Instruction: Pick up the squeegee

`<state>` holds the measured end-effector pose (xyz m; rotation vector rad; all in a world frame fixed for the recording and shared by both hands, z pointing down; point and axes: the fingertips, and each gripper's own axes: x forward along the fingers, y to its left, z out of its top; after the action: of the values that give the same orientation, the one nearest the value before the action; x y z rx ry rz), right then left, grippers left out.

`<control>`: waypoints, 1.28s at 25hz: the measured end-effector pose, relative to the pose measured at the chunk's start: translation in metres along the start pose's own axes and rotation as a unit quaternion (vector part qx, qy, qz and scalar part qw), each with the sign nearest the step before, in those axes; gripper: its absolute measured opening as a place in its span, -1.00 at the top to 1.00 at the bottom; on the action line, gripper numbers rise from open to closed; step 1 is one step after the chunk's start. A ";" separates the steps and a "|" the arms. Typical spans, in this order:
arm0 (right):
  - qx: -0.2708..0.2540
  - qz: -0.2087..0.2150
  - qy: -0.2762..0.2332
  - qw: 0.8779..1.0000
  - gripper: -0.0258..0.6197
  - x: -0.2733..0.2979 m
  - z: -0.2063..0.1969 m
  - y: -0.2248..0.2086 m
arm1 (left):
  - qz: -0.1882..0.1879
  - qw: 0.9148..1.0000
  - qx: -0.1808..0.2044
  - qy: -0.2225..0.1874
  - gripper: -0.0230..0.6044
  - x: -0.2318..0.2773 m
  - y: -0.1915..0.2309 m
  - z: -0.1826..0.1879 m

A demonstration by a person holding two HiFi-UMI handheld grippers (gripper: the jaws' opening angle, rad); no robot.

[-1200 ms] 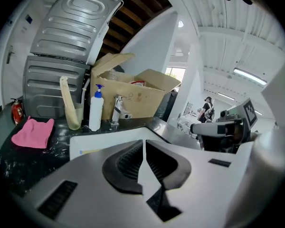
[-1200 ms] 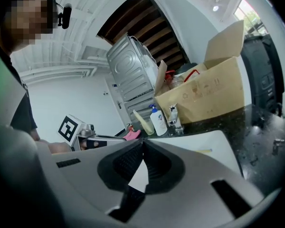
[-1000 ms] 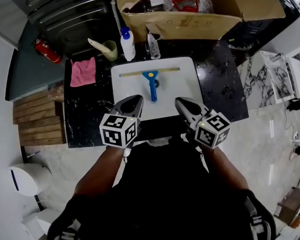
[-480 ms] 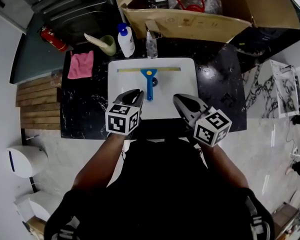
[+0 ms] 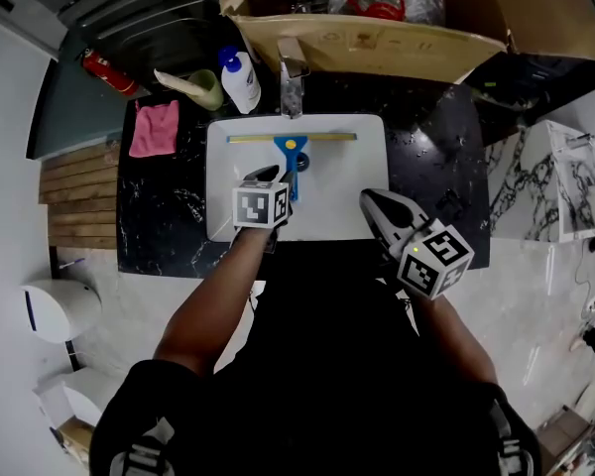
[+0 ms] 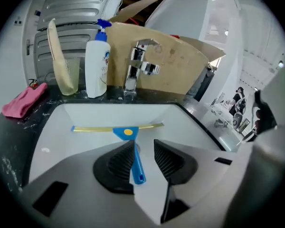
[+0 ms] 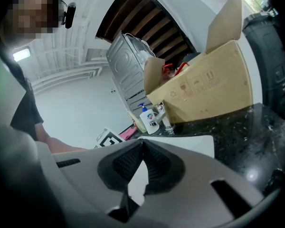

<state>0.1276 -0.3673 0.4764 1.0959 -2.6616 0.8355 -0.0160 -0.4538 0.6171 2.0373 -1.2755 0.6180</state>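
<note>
The squeegee (image 5: 291, 151) lies flat in the white sink (image 5: 228, 206), its yellow blade along the far side and its blue handle (image 6: 137, 161) pointing towards me. My left gripper (image 5: 271, 176) hangs low over the basin. In the left gripper view its jaws (image 6: 143, 144) are opening, and the handle lies between them, close beside the left pad (image 6: 119, 161), not pressed. My right gripper (image 5: 370, 199) hovers at the sink's near right corner, and its jaws (image 7: 141, 144) meet at the tips with nothing in them.
A faucet (image 5: 291, 83) stands behind the sink, with a white soap bottle (image 5: 240, 75) and a cup holding a brush (image 5: 204, 89) to its left. A pink cloth (image 5: 153, 127) lies on the black counter (image 5: 169, 216). An open cardboard box (image 5: 377, 38) sits behind.
My left gripper has gone forward and down into the basin, over the squeegee's handle. My right gripper has drifted a little to the right.
</note>
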 end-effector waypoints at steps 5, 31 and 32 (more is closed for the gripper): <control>0.021 0.003 -0.005 1.000 0.89 -0.014 0.000 -0.009 | 0.023 0.999 0.003 0.035 0.40 0.037 0.014 -0.010; 0.077 -0.037 0.017 0.996 0.89 -0.048 -0.025 -0.035 | 0.030 0.993 -0.054 0.100 0.42 0.121 0.037 -0.044; 0.074 -0.041 0.017 0.996 0.89 -0.049 -0.026 -0.036 | 0.027 0.993 -0.060 0.099 0.43 0.121 0.037 -0.044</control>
<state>0.1863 -0.3444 0.4973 1.2018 -2.5422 1.0402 -0.0012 -0.5063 0.7392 1.8003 -1.2238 0.7326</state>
